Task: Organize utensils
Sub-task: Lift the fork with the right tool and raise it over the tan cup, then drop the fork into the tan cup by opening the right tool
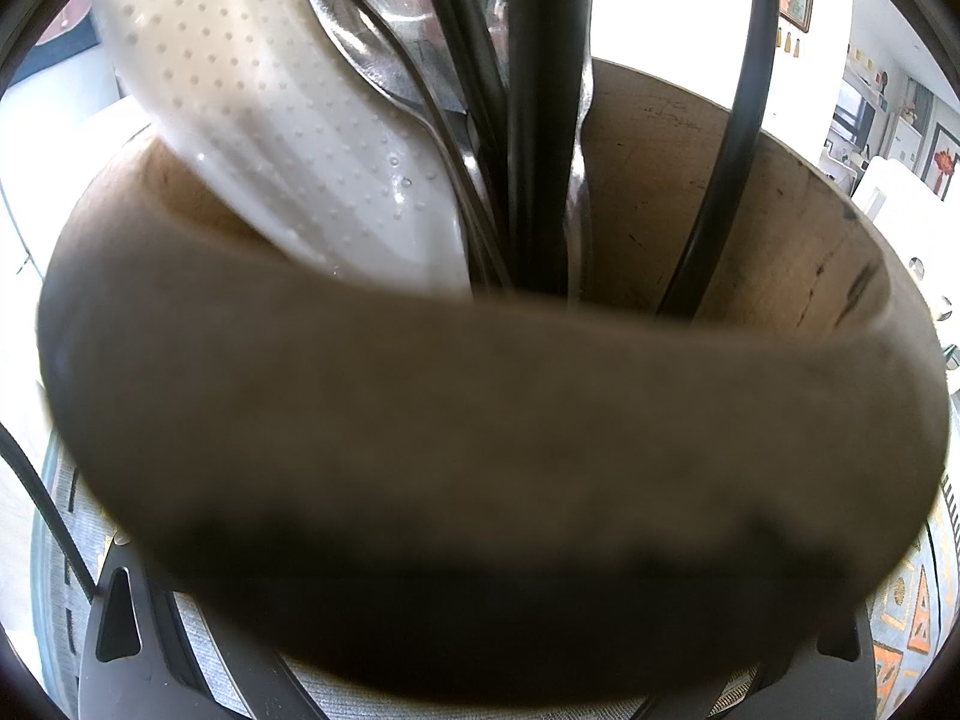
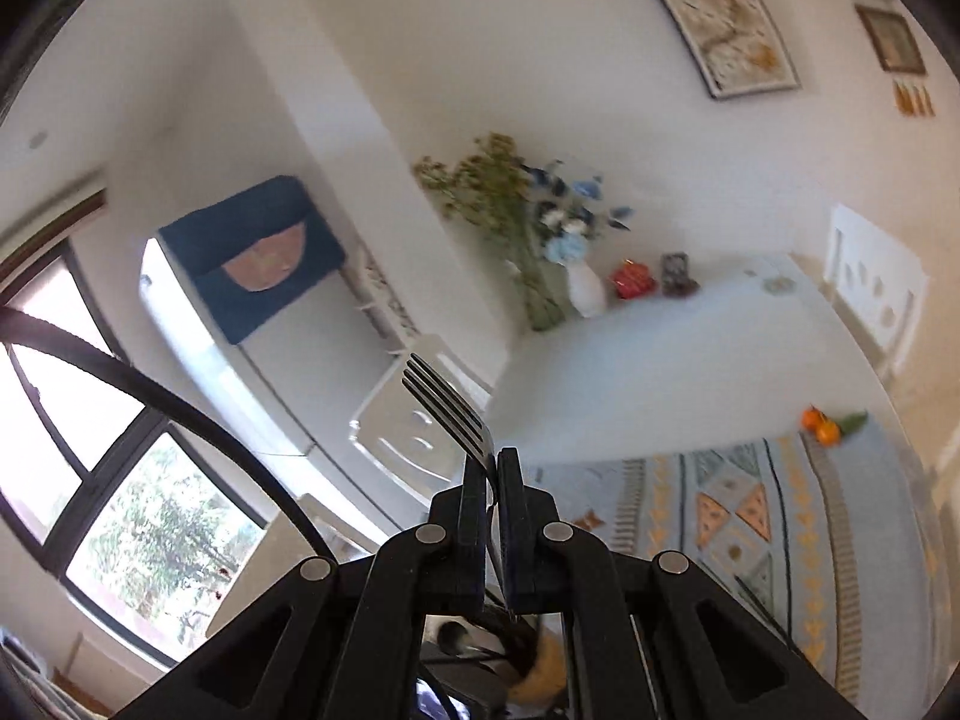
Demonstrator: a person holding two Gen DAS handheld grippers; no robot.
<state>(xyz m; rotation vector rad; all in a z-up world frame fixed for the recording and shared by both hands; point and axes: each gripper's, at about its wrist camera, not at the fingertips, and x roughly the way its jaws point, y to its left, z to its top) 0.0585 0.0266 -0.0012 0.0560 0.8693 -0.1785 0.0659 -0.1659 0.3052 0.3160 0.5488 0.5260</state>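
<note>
We see a white tabletop (image 2: 660, 360) carrying a patterned mat (image 2: 780, 540) at its near edge, with a vase of flowers (image 2: 585, 288) at the far edge against the wall and two oranges (image 2: 819, 423) just off the mat's far right corner. The largest task item is one wooden utensil holder (image 1: 480, 408), which fills the left wrist view and stands on the mat. It holds one white dotted spatula (image 1: 288, 132) leaning to its left side, at least one metal spoon (image 1: 372, 60) beside that, and a cluster of dark handles (image 1: 540, 120) near the centre; we cannot give an exact count of these. The left gripper is pushed close against the holder wall; its fingers are hidden by the holder, so we cannot tell whether they are spread or pressed on it. The right gripper (image 2: 491, 462) has its fingers pressed together, pinching one fork (image 2: 447, 405) by the neck, tines pointing up and away, raised in the air well above the tabletop. We judge the step in hand to be carrying the fork toward the holder. The next move calls for turning the fork handle-down and lowering it into the free space on the holder's right side, clear of the dark handles.
</note>
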